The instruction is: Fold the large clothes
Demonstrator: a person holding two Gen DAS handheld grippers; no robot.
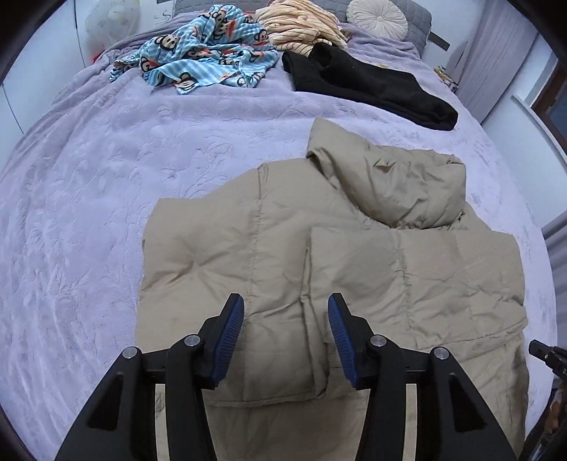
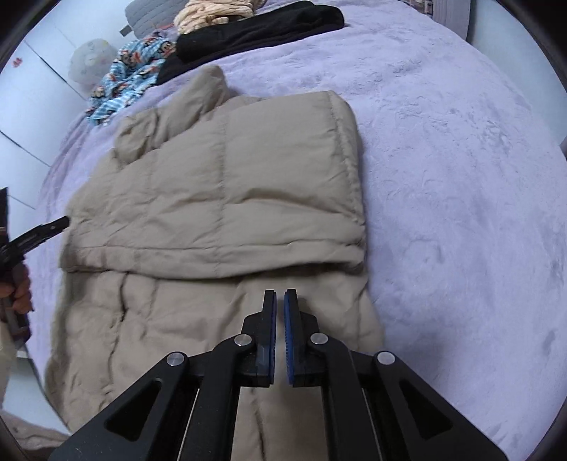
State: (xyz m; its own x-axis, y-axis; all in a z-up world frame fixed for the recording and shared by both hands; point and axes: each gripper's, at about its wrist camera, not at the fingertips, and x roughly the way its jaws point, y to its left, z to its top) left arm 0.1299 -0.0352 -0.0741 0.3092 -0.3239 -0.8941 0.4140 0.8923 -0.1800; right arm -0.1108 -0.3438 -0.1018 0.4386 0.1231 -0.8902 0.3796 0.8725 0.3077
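A beige puffer jacket (image 1: pixel 248 248) with a hood (image 1: pixel 407 184) lies flat on the lilac bed cover (image 1: pixel 88 198). One side panel is folded over its middle (image 2: pixel 219 191). My left gripper (image 1: pixel 286 305) hangs above the jacket's lower part, open, with nothing between its blue pads (image 1: pixel 232 340). My right gripper (image 2: pixel 280 296) hovers over the jacket's near hem, shut but for a sliver, and holds nothing. In the right wrist view the left gripper's finger (image 2: pixel 53 227) and a person's hand (image 2: pixel 19 294) show at the left edge.
At the head of the bed lie a black garment (image 1: pixel 372 85), a blue monkey-print cloth (image 1: pixel 198 60), a striped cream garment (image 1: pixel 301 25) and a round cushion (image 1: pixel 377 17). Bare bed cover (image 2: pixel 460 177) spreads to the jacket's right. White cupboard doors (image 2: pixel 32 99) stand beside the bed.
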